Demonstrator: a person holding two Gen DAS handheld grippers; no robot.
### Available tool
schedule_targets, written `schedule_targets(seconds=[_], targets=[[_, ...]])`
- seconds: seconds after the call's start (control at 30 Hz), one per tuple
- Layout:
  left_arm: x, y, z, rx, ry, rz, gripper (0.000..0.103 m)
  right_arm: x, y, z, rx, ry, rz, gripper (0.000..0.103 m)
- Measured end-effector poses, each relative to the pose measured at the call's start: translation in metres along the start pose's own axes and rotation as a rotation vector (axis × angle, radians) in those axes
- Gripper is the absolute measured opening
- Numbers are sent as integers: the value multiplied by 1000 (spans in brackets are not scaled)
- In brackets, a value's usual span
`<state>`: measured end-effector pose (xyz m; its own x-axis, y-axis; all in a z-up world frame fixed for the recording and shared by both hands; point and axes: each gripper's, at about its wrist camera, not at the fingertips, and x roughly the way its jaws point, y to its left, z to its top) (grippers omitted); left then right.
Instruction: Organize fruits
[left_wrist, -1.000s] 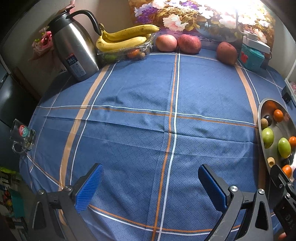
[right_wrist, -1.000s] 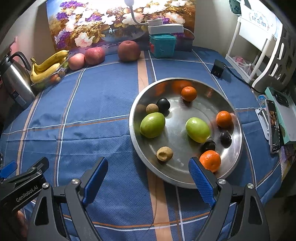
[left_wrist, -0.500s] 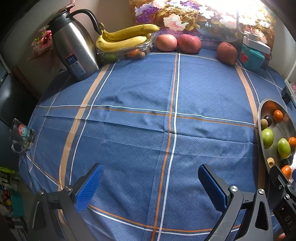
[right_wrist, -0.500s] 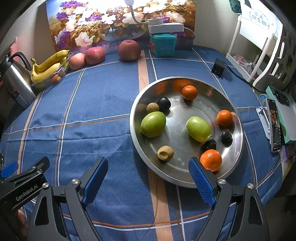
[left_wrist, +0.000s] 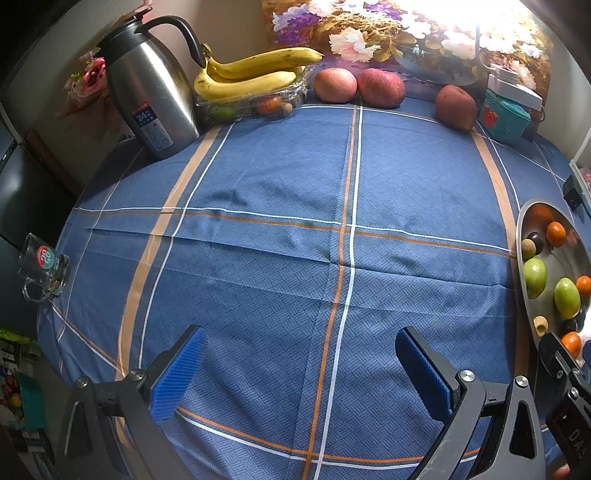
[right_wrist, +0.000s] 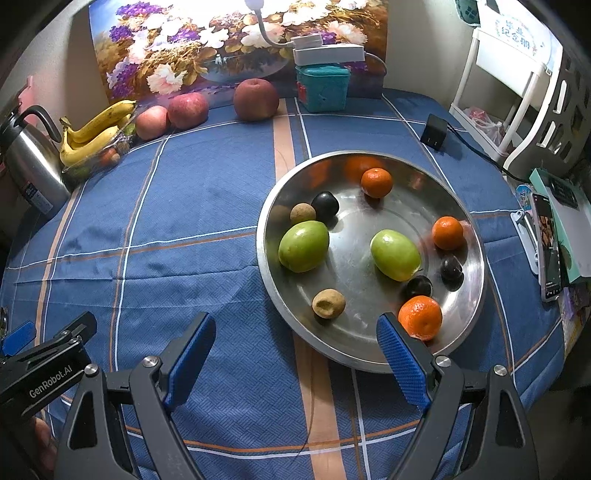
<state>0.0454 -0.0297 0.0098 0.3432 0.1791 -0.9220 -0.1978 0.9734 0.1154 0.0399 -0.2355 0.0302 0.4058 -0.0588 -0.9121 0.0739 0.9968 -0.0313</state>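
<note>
Both the left gripper (left_wrist: 299, 369) and right gripper (right_wrist: 295, 354) hang spread and empty above the blue-clothed surface (right_wrist: 192, 229), beside a fruit-filled metal bowl (right_wrist: 469, 306).

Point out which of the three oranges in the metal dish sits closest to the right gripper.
The orange at the dish's near edge, right beside the right gripper's blue finger; the other two lie farther back.

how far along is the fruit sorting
Done: nothing looks sorted; the metal bowl holds mixed oranges, green fruits, dark and brown ones. In hand: nothing; the left gripper and right gripper are open and empty. Left: apparently all of it, perhaps the apples and bananas too.
</note>
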Motion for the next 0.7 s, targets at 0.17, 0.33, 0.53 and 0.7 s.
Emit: schedule_targets(seconds=[0.17,0.33,0.53,0.7], targets=[[0,0,0,-1,0,-1,103,0,0,0,0,0,0,89],[0,1,0,-5,2,-3,103,0,0,0,0,1,0,89],[-6,1,0,-3,-30,-10,103,0,1,0,0,1,0,89],[-5,1,1,-2,-27,-14,103,0,1,0,1,1,0,89]])
